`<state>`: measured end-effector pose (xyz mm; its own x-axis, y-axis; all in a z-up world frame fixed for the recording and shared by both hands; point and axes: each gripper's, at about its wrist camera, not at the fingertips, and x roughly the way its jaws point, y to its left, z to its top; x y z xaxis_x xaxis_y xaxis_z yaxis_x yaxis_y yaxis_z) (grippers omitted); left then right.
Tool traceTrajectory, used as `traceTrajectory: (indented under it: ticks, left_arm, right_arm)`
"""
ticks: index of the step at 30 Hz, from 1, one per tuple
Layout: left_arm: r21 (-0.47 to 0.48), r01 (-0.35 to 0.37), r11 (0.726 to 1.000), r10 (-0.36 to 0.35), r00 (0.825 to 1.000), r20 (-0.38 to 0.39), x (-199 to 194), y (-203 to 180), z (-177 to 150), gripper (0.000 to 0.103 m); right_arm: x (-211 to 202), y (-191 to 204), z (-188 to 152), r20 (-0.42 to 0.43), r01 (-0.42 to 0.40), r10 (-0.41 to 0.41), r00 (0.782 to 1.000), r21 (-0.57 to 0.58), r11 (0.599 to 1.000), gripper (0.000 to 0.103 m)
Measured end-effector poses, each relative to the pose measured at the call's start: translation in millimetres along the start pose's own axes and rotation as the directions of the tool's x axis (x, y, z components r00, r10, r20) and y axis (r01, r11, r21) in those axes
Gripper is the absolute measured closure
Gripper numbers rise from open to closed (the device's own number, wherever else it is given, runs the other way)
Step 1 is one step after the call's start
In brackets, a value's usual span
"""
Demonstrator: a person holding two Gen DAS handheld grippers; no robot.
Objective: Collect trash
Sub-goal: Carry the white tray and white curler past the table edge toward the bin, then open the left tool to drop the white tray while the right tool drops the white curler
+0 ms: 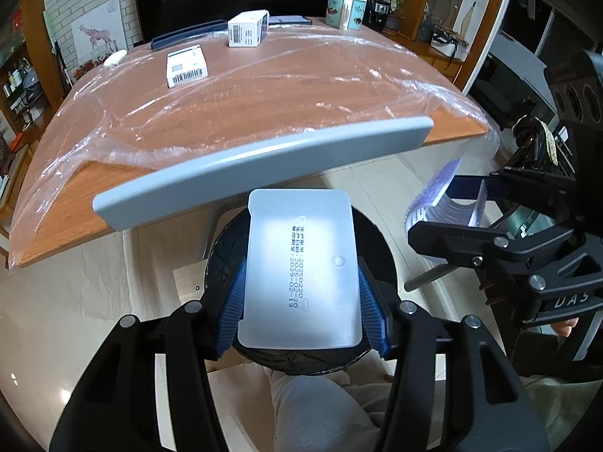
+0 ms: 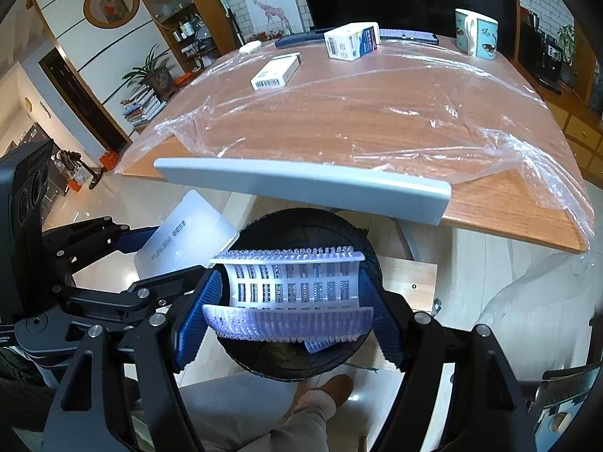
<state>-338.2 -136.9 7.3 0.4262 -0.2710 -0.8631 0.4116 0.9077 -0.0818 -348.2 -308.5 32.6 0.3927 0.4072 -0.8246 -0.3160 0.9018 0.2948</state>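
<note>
My left gripper (image 1: pixel 301 290) is shut on a frosted white plastic box (image 1: pixel 301 260) with a printed date, gripping its two long sides. It hangs just over a round bin lined with a black bag (image 1: pixel 222 252). To its right, my right gripper (image 1: pixel 452 207) holds a bent purple-and-white plastic insert (image 1: pixel 441 188). In the right wrist view the right gripper (image 2: pixel 290 293) is shut on that perforated insert (image 2: pixel 290 282), which bows between the blue pads right above the bin (image 2: pixel 301 222). The white box (image 2: pixel 184 241) and left gripper (image 2: pixel 150 260) sit at the left.
A grey chair back (image 1: pixel 264 162) crosses just beyond the bin. Behind it is a wooden table (image 1: pixel 68 233) under a clear plastic sheet (image 1: pixel 301 86), with two white cartons (image 1: pixel 186 66) (image 1: pixel 247 28) and a mug (image 1: pixel 345 9). A person's leg (image 2: pixel 245 414) and slipper (image 2: pixel 335 388) are below.
</note>
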Motion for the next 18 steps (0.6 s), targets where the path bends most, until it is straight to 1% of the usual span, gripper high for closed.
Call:
traceTrajectory:
  ticks: [10,18]
  left_arm:
    - [0.02,-0.022,1.0,0.023,0.999,-0.038,16.9,3.0,-7.9,0.048]
    - [0.03,-0.032,0.999,0.034,0.997,-0.075,32.4,6.5,-13.9,0.048]
  right_arm:
    - [13.6,0.4,-3.0,-0.033,0.017,-0.017,0.999,-0.001,1.0,0.03]
    - [32.5,4.5,-0.5,-0.067,0.032,-0.032,0.997,-0.009,0.999,0.03]
